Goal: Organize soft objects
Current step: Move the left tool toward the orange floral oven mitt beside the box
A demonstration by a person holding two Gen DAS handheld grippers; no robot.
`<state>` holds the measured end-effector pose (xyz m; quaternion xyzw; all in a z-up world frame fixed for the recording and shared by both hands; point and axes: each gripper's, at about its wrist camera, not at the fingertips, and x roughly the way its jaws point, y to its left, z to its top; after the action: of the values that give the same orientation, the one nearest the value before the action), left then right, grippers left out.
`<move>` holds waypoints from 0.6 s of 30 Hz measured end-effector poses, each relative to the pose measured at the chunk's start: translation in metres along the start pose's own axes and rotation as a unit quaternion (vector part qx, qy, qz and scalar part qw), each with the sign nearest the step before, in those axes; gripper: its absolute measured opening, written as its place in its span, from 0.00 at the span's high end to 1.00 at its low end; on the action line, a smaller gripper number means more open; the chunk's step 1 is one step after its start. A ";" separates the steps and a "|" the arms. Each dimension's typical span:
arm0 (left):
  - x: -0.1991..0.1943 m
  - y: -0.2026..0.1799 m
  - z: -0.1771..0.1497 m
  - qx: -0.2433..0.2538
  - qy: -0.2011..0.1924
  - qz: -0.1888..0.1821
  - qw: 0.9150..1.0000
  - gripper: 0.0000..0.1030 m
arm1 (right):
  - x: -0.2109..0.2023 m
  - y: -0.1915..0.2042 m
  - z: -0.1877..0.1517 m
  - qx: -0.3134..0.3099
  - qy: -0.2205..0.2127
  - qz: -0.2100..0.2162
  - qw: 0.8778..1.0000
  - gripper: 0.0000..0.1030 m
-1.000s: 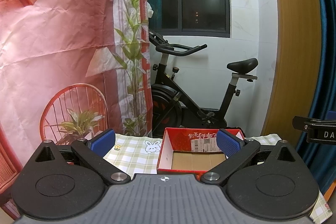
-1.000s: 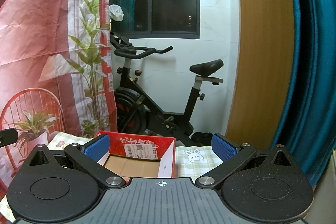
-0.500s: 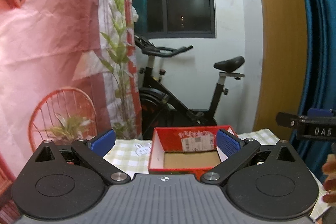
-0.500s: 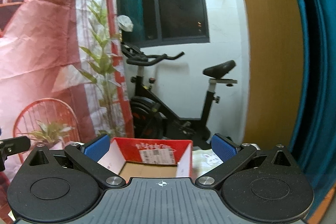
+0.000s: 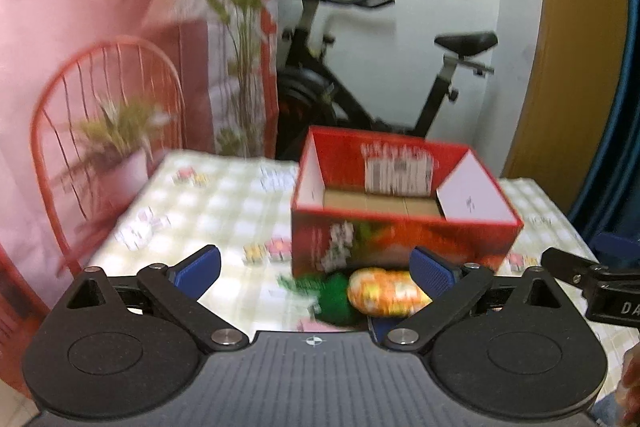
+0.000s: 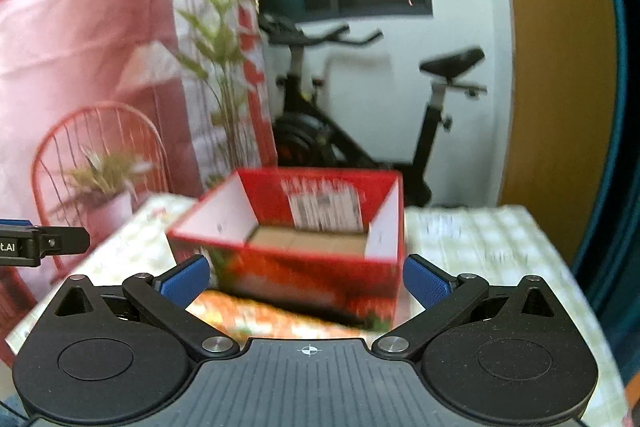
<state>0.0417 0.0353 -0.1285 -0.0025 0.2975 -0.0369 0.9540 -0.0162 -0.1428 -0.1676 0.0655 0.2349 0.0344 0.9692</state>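
Note:
A red cardboard box (image 5: pixel 404 195) stands open and empty on the checked tablecloth (image 5: pixel 200 203); it also shows in the right wrist view (image 6: pixel 304 227). In front of it lies an orange patterned soft toy (image 5: pixel 384 293) with a green leafy end (image 5: pixel 334 297); in the right wrist view the toy (image 6: pixel 256 315) is blurred. My left gripper (image 5: pixel 316 269) is open and empty above the toy. My right gripper (image 6: pixel 306 281) is open and empty, just before the box.
A black exercise bike (image 5: pixel 360 67) stands behind the table. A pink printed backdrop (image 5: pixel 100 27) hangs at the left. A wooden panel (image 5: pixel 576 47) and teal curtain (image 6: pixel 616 107) are at the right. The table's edges fall off left and right.
Both grippers have tilted downward and come closer to the table. The box front and the soft toy have come into view. Both stay open.

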 end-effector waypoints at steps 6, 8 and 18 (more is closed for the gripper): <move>0.031 -0.001 -0.028 -0.002 0.046 -0.014 0.999 0.14 | 0.024 -0.001 -0.033 0.009 0.040 -0.002 0.999 0.00; 0.041 -0.003 -0.034 0.001 0.066 -0.017 0.998 0.19 | 0.029 -0.002 -0.041 0.010 0.046 0.004 0.999 0.00; 0.074 -0.007 -0.057 -0.023 0.128 -0.080 0.988 0.50 | 0.056 -0.011 -0.068 0.026 0.099 0.029 0.994 0.20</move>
<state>0.0693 0.0244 -0.2173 -0.0438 0.4172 -0.1061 0.9015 0.0033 -0.1410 -0.2543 0.0942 0.3290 0.0629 0.9375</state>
